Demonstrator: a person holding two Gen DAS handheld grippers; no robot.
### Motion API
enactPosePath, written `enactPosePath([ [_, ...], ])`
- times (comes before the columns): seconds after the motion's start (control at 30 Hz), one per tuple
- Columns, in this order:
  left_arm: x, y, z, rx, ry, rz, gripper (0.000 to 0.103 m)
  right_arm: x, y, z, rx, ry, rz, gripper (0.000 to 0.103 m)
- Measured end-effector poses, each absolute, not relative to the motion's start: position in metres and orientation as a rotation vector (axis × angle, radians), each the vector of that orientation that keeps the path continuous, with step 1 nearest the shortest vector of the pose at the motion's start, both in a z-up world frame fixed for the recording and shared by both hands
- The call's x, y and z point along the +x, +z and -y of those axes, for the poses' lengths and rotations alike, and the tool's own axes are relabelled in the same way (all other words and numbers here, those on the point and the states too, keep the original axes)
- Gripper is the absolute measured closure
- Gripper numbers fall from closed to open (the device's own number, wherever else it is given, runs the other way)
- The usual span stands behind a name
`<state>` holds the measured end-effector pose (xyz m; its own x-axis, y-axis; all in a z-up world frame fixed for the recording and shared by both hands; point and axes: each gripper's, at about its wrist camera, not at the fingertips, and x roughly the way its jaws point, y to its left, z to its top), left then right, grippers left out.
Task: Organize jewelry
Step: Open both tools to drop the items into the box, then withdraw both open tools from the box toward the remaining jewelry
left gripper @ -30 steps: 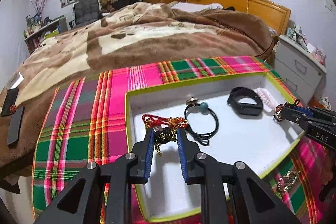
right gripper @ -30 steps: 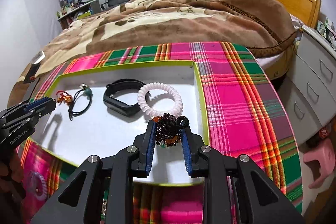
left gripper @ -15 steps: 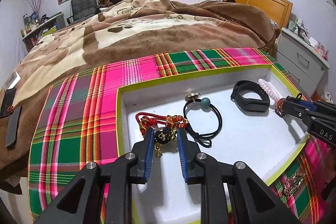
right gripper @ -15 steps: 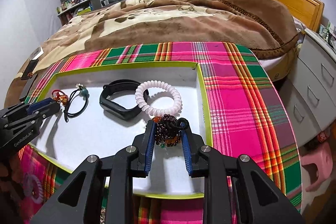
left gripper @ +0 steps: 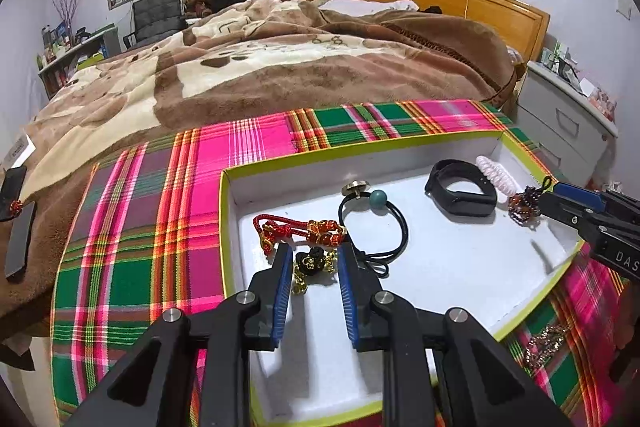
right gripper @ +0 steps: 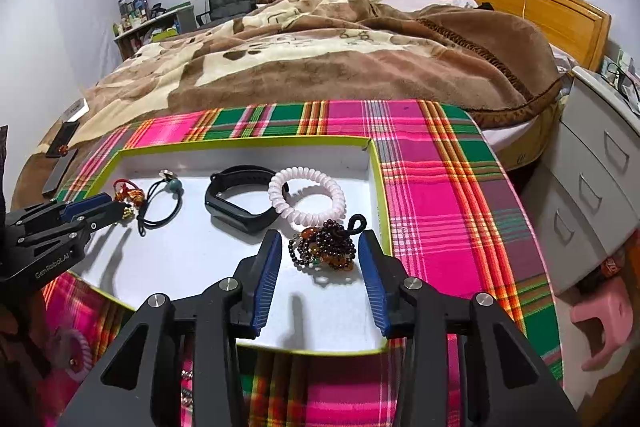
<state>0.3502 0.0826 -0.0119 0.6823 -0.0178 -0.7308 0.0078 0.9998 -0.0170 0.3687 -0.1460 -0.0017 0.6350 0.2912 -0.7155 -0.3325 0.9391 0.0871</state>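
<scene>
A white tray with a yellow-green rim (left gripper: 360, 147) (right gripper: 248, 142) lies on a plaid cloth. My left gripper (left gripper: 312, 263) is open around a black-and-gold charm (left gripper: 314, 263) lying on the tray floor. My right gripper (right gripper: 318, 251) is open around a dark beaded bracelet (right gripper: 324, 249), which rests in the tray. Also in the tray are a red cord bracelet (left gripper: 296, 227), a black hair tie with a teal bead (left gripper: 376, 211) (right gripper: 160, 203), a black wristband (left gripper: 460, 193) (right gripper: 240, 199) and a pale pink coil hair tie (left gripper: 496, 175) (right gripper: 308, 195).
A gold chain (left gripper: 544, 343) lies on the cloth right of the tray. A pink coil tie (right gripper: 72, 351) lies on the cloth left of the tray. A bed with a brown blanket (left gripper: 280, 67) is behind. Grey drawers (right gripper: 600, 187) stand at the right.
Both grippers have opened. The black-and-gold charm and the beaded bracelet were let go and now rest in the tray.
</scene>
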Motion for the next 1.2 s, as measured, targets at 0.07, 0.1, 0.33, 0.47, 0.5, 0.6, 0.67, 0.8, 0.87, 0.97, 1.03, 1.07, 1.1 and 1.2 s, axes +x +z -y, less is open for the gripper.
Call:
enactPosePath([
  [0.07, 0.346, -0.009, -0.082, -0.011, -0.016, -0.812, 0.081, 0.364, 0.002, 0.148, -0.049, 0.358, -0.799, 0.062],
  [0.1, 0.343, -0.006, -0.082, -0.010, -0.016, -0.806, 0.081, 0.362, 0.004, 0.149, -0.047, 0.358, -0.796, 0.062],
  [0.33, 0.309, 0.013, -0.084, -0.025, -0.017, -0.754, 0.081, 0.330, 0.023, 0.159, -0.021, 0.377, -0.749, 0.062],
  [0.47, 0.277, 0.027, -0.082, -0.032, -0.020, -0.705, 0.081, 0.302, 0.033, 0.162, -0.018, 0.398, -0.714, 0.062],
  [0.5, 0.268, 0.030, -0.081, -0.034, -0.018, -0.694, 0.081, 0.294, 0.035, 0.162, -0.020, 0.403, -0.706, 0.062],
  [0.6, 0.241, 0.038, -0.076, -0.034, -0.022, -0.668, 0.081, 0.273, 0.039, 0.163, -0.025, 0.414, -0.685, 0.062],
  [0.67, 0.222, 0.043, -0.072, -0.028, -0.024, -0.648, 0.081, 0.254, 0.042, 0.162, -0.035, 0.426, -0.672, 0.062],
  [0.8, 0.187, 0.048, -0.062, -0.028, -0.030, -0.618, 0.081, 0.224, 0.046, 0.162, -0.048, 0.438, -0.646, 0.062],
  [0.87, 0.173, 0.049, -0.058, -0.029, -0.027, -0.607, 0.081, 0.205, 0.048, 0.162, -0.053, 0.444, -0.633, 0.062],
  [0.97, 0.150, 0.050, -0.054, -0.050, -0.027, -0.599, 0.081, 0.184, 0.050, 0.163, -0.054, 0.451, -0.619, 0.062],
  [1.03, 0.139, 0.050, -0.051, -0.054, -0.029, -0.594, 0.081, 0.173, 0.050, 0.164, -0.049, 0.452, -0.614, 0.062],
  [1.07, 0.133, 0.051, -0.049, -0.055, -0.031, -0.591, 0.081, 0.169, 0.050, 0.166, -0.045, 0.453, -0.613, 0.062],
  [1.1, 0.127, 0.051, -0.048, -0.053, -0.031, -0.588, 0.081, 0.163, 0.050, 0.167, -0.040, 0.454, -0.613, 0.062],
  [1.2, 0.112, 0.050, -0.045, -0.049, -0.033, -0.583, 0.081, 0.150, 0.047, 0.169, -0.031, 0.459, -0.617, 0.062],
])
